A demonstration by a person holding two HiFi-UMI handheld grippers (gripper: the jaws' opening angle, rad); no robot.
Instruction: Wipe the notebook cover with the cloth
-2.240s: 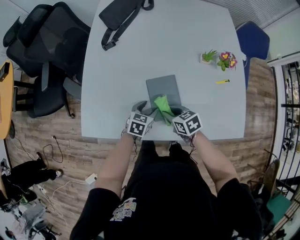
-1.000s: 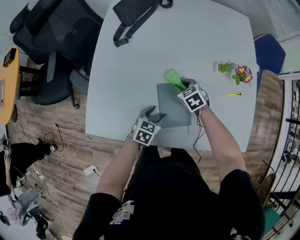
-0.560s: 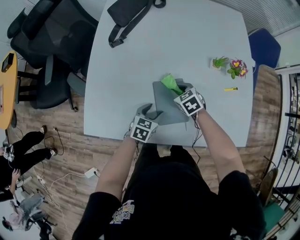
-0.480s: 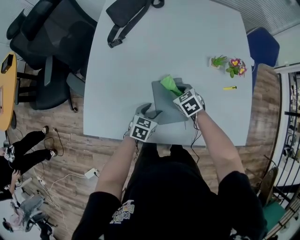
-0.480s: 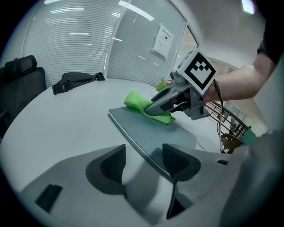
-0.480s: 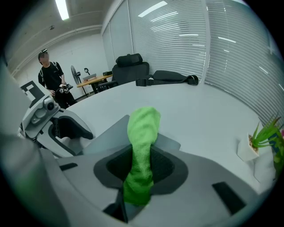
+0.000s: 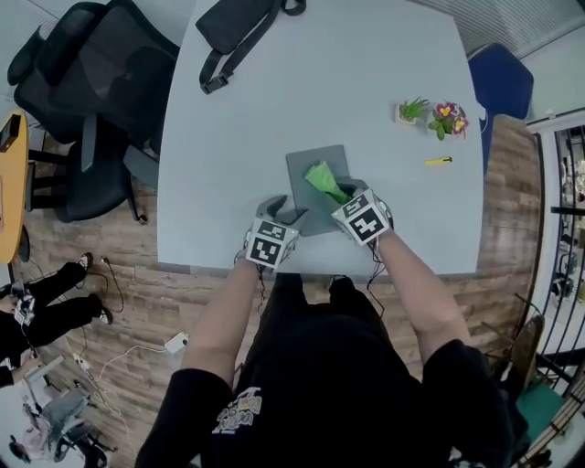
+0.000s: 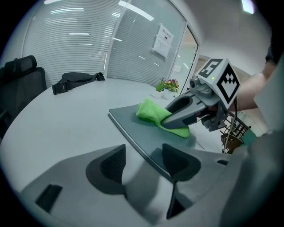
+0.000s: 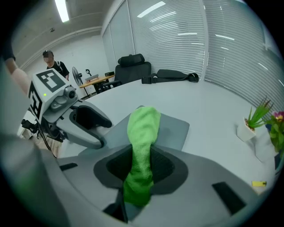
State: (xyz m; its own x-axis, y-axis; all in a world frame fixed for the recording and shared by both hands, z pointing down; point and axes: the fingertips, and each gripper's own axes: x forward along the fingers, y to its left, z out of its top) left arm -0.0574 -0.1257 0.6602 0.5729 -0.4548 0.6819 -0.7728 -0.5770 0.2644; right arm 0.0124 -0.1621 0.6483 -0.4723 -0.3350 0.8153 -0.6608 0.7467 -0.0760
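A grey notebook (image 7: 306, 166) lies flat near the table's front edge. A green cloth (image 7: 321, 176) rests on its cover, and my right gripper (image 7: 336, 194) is shut on it; the cloth (image 9: 143, 128) hangs out between the jaws and its free end lies on the notebook (image 9: 174, 129). My left gripper (image 7: 285, 212) is open at the notebook's near left corner. The notebook's edge (image 8: 133, 124) runs between the jaws of the left gripper (image 8: 144, 164). From there the right gripper (image 8: 167, 121) presses the cloth (image 8: 153, 113) onto the cover.
A black bag (image 7: 239, 27) lies at the table's far side. Two small potted plants (image 7: 428, 114) and a yellow object (image 7: 436, 161) sit at the right. Black office chairs (image 7: 82, 101) stand left of the table (image 7: 228, 137), and a blue chair (image 7: 498, 78) stands to its right.
My right gripper has dragged the cloth from the notebook's far edge back toward the near side. The left gripper has stayed at the near corner.
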